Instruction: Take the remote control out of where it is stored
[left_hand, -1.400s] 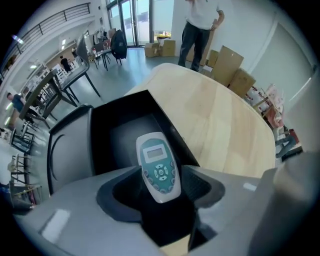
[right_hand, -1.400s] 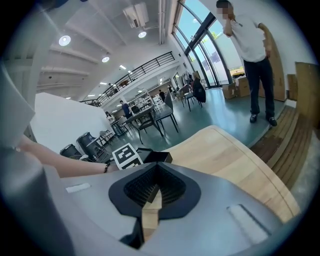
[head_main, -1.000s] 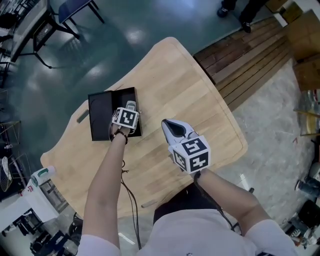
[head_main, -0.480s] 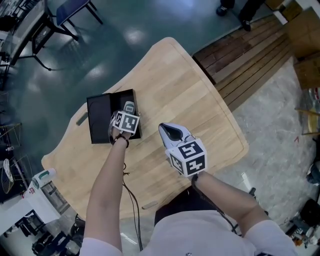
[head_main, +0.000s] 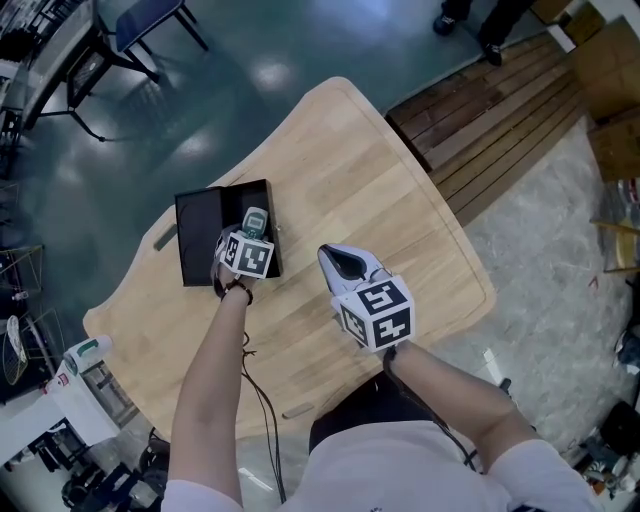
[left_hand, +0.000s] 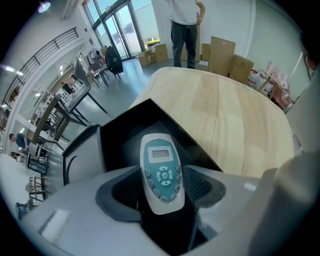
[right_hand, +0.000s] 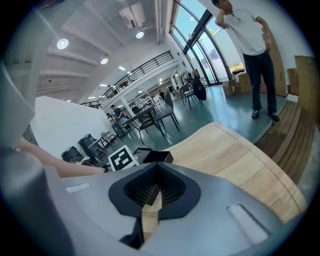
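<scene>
Black box (head_main: 200, 235): being shown open at the 10 o'clock side of the table (head_main: 400, 200). Remote control (left_hand: 161, 172): being pinched by the left gripper (left_hand: 162, 192) over the box, apparently barely lifted; a slip back inside is being risked by the low hold. Right gripper (head_main: 345, 262), at 5 o'clock of the box: being held pressed together, empty.

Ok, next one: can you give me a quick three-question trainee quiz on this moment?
1. True or false: the right gripper holds the remote.
2. The open box below the left gripper is: A white, B black, C red.
3. Fill in: the box sits on a wooden ____.

Key: 1 false, the left gripper is shut on it; 2 B; 3 table.
</scene>
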